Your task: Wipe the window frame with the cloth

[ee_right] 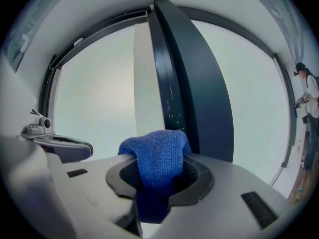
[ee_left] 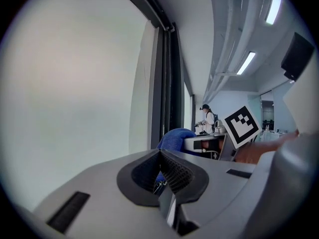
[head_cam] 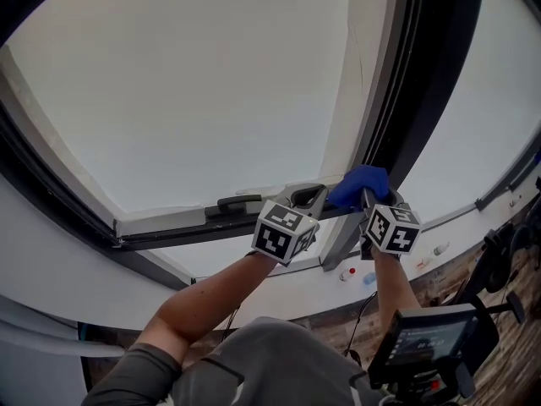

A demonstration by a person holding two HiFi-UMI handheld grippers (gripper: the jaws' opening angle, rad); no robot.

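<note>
Blue knitted cloth (ee_right: 155, 153), pinched in the jaws of my right gripper (ee_right: 159, 179), faces the dark upright window frame (ee_right: 199, 93) straight ahead; my left gripper (ee_left: 160, 171) is closed, empty.

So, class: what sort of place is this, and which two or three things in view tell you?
Probably an office or lab, indoors by big windows: a tall dark window frame, strip lights on the ceiling, and a person standing further back.
</note>
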